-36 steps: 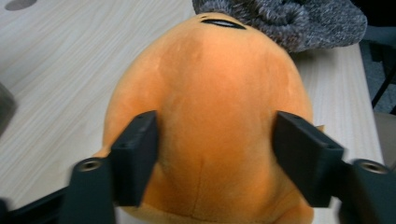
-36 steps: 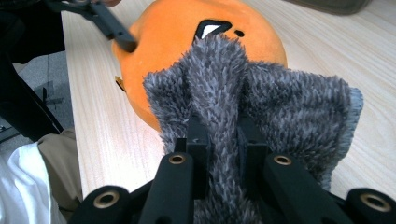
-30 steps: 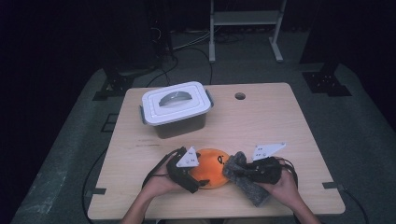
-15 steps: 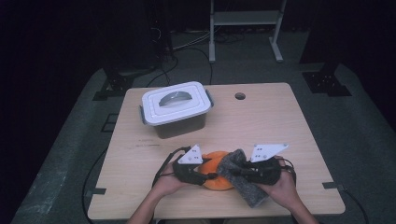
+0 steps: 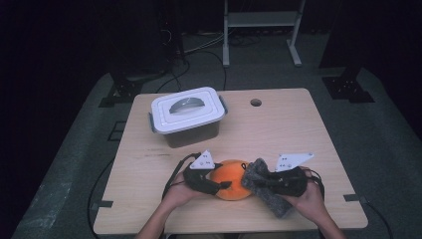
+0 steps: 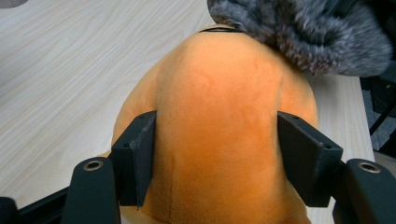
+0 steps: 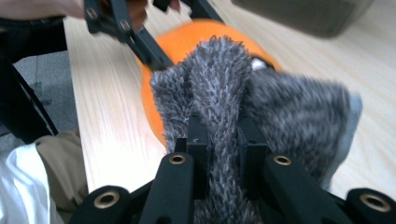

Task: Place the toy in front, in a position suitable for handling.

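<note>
My left gripper (image 5: 222,185) and my right gripper (image 5: 259,182) meet at the near edge of the bench (image 5: 298,124), with the orange plush toy (image 5: 230,178) between them, a little right of the edge's middle. From above I can tell that much, but not how either pair of jaws stands.

The left gripper view settles it for that side: the orange plush toy (image 6: 219,130) bulges up between my two black jaws, and both pads lie against its flanks. These jaws have just been opening a little, yet the toy is pinched between them.

The right gripper view shows my right jaws pressed together on a fold of the grey fuzzy cloth (image 7: 243,116), which drapes against the orange toy behind it. That view also catches my left gripper farther off, against the toy's far side.

The high view alone gives the lidded white container (image 5: 187,115), standing well apart toward the far left corner.
</note>
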`<control>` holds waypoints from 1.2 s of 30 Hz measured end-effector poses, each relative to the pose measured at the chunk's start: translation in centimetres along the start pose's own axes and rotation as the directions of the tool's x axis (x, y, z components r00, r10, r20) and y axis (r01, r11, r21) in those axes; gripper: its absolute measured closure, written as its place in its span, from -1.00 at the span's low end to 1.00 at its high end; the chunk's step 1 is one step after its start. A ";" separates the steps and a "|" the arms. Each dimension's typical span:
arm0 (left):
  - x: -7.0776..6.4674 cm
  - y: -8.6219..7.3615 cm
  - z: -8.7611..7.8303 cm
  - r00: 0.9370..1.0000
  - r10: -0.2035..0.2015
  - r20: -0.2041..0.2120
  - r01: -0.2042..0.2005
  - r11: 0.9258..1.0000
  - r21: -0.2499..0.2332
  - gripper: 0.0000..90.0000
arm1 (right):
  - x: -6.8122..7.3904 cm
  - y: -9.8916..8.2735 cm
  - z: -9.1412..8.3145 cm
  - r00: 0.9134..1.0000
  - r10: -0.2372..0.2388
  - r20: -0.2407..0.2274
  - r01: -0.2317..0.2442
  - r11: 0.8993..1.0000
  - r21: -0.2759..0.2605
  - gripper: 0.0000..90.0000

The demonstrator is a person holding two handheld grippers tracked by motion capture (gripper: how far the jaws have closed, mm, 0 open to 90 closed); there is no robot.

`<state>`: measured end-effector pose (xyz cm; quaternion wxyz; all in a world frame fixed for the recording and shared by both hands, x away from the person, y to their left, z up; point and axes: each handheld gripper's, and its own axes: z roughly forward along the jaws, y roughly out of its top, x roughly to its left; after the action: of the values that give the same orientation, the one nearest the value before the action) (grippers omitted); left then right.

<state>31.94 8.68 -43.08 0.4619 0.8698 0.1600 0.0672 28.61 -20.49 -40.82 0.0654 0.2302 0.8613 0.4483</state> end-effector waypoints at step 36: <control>-2.2 0.3 -0.3 0.985 0.165 0.046 -0.166 0.986 0.026 -0.20 | -0.5 1.1 0.0 0.998 0.040 -0.048 -0.043 0.998 -0.054 0.74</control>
<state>29.84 8.05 -42.61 0.4451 0.8881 0.0781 0.0838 29.40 -20.22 -39.96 0.0423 0.2358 0.8448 0.4784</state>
